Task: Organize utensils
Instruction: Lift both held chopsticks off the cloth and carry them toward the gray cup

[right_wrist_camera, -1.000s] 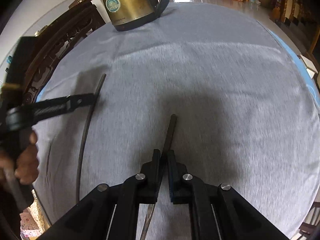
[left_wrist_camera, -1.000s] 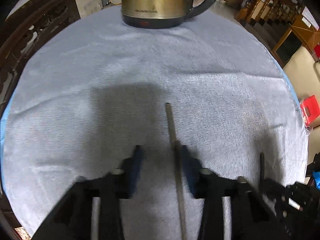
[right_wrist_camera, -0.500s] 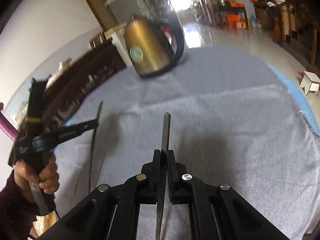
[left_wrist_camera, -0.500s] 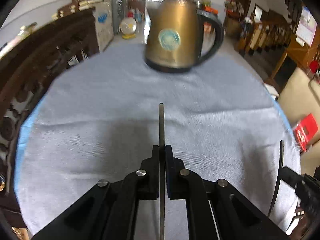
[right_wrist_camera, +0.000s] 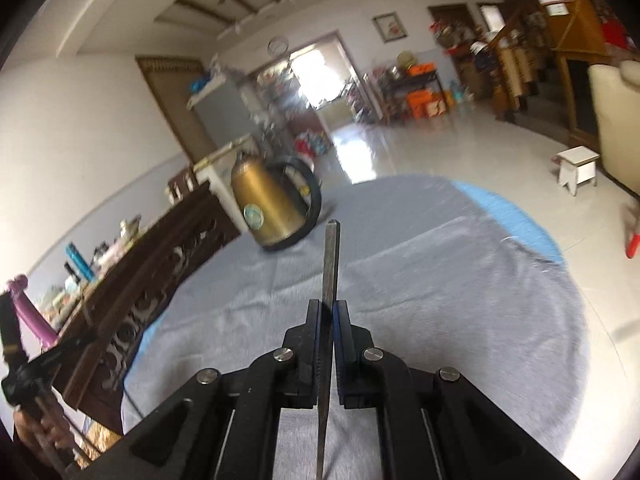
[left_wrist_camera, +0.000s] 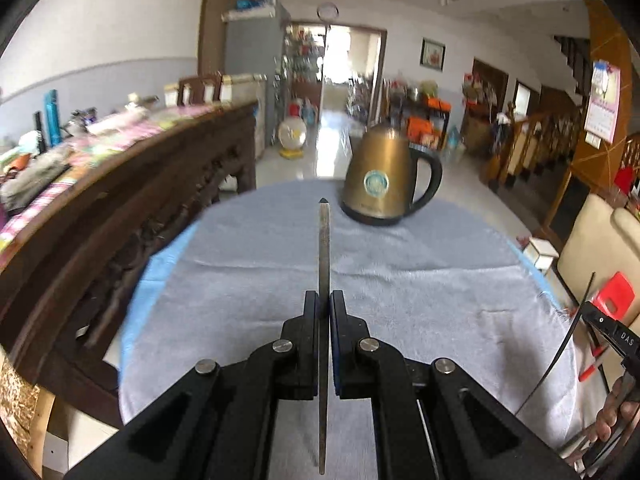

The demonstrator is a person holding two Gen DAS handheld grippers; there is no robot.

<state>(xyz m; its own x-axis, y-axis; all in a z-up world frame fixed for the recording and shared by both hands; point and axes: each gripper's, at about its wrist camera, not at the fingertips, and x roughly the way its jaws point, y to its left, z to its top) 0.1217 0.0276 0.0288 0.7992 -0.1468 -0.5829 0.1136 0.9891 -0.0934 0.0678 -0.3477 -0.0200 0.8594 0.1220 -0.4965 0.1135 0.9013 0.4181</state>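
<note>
**Operator A:** Report the left gripper (left_wrist_camera: pixel 324 300).

**Operator B:** Its jaws are closed on a thin dark chopstick (left_wrist_camera: pixel 324 240). The stick runs straight between the two pads and projects forward past the fingertips. Its tip appears just left of the gold kettle (left_wrist_camera: pixel 380 176). The stick is clear of the grey cloth (left_wrist_camera: pixel 440 280) that covers the round table.

**Operator A:** Report the right gripper (right_wrist_camera: pixel 332 308).

**Operator B:** Same condition. The jaws are clamped on a second chopstick (right_wrist_camera: pixel 331 256), which passes between the pads and projects forward. Its squared end appears just right of the kettle base. It hangs above the cloth, not touching it.

**Operator A:** Is each tool visible from the other camera?

**Operator B:** Yes. In the left wrist view the right gripper sits at the right edge, held by a hand (left_wrist_camera: pixel 612 420), with its chopstick showing as a thin dark curved line. In the right wrist view the left gripper sits at the lower left, blurred.

**Operator A:** Position of the kettle?

**Operator B:** Upright at the far side of the table, on the cloth. A carved dark wooden cabinet (left_wrist_camera: pixel 120 232) stands beside the table on the left.
</note>
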